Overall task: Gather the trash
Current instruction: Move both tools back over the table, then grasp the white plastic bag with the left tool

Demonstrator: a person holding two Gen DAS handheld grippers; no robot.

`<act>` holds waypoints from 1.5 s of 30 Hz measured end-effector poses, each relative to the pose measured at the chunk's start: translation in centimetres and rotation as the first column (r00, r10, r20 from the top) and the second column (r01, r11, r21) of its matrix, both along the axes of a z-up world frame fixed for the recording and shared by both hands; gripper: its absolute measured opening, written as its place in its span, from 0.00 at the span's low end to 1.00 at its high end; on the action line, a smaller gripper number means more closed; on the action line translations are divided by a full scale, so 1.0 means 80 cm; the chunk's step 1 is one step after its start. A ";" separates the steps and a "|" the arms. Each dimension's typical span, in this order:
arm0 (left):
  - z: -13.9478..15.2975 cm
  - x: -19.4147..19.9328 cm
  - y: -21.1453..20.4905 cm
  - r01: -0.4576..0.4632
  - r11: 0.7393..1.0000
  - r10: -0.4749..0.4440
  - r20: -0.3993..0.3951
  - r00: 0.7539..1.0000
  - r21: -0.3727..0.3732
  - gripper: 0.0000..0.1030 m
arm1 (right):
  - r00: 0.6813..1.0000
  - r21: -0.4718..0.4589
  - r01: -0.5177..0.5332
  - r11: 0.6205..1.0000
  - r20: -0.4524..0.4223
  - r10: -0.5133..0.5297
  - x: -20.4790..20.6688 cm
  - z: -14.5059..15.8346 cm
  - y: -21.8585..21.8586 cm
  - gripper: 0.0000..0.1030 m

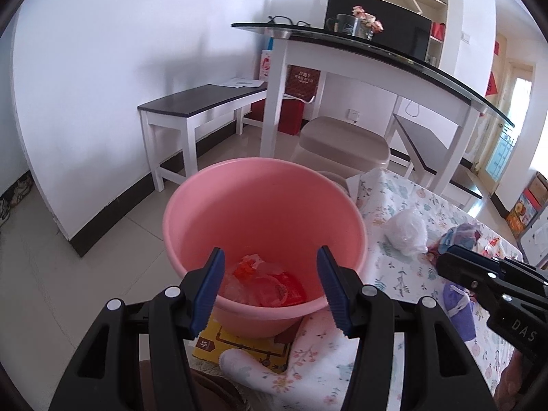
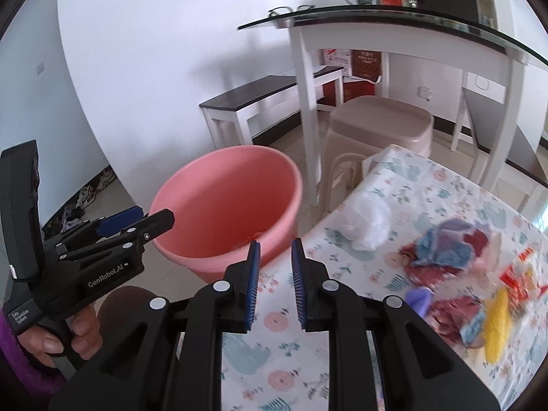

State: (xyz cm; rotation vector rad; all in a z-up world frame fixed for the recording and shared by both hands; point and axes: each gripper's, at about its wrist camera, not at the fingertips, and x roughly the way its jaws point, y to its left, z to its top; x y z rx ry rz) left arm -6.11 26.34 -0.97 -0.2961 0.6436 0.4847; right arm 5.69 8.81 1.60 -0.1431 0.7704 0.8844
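Observation:
A pink basin (image 1: 260, 205) (image 2: 222, 198) stands beside the floral-cloth table (image 2: 291, 325), with red and clear wrappers (image 1: 270, 284) lying in its bottom. My left gripper (image 1: 270, 251) hovers over the basin's near rim, open wide and empty; a hand holds it (image 2: 154, 215). My right gripper (image 2: 275, 244) is over the table edge next to the basin, open by a narrow gap with nothing between the pads. On the cloth lie a crumpled white plastic bag (image 2: 368, 221) (image 1: 407, 231), a blue and red wrapper (image 2: 441, 243), a yellow packet (image 2: 496, 322) and a red packet (image 2: 517, 274).
The basin rests on a yellow box (image 1: 239, 346). Beige stools (image 2: 380, 120) stand just behind the table and basin. Farther back are a white table with a glass top (image 2: 376, 20) and a dark-topped bench (image 2: 257, 96). Shoes (image 2: 85, 198) lie by the wall.

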 end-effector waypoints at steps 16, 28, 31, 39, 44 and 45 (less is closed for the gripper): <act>-0.004 0.044 -0.085 0.241 0.970 -0.241 -0.003 0.970 -0.001 0.48 | 0.956 0.024 0.295 0.955 0.002 -0.295 0.025 -0.016 -0.157 0.18; -0.022 0.092 -0.174 0.441 0.898 -0.439 -0.066 0.896 0.005 0.48 | 0.907 -0.012 0.412 0.911 -0.085 -0.412 0.036 -0.062 -0.240 0.18; -0.023 0.108 -0.175 0.434 0.901 -0.431 -0.080 0.899 0.014 0.48 | 0.903 -0.010 0.422 0.906 -0.085 -0.422 0.037 -0.066 -0.249 0.18; -0.011 0.164 -0.133 0.359 0.933 -0.357 -0.083 0.930 0.000 0.54 | 0.892 0.026 0.440 0.898 -0.129 -0.434 0.051 -0.074 -0.272 0.18; -0.018 0.203 -0.120 0.343 0.939 -0.338 -0.118 0.934 0.016 0.54 | 0.889 0.043 0.442 0.896 -0.149 -0.432 0.057 -0.076 -0.280 0.18; -0.021 0.213 -0.116 0.336 0.942 -0.332 -0.124 0.935 0.012 0.54 | 0.890 0.047 0.441 0.896 -0.153 -0.430 0.057 -0.077 -0.281 0.18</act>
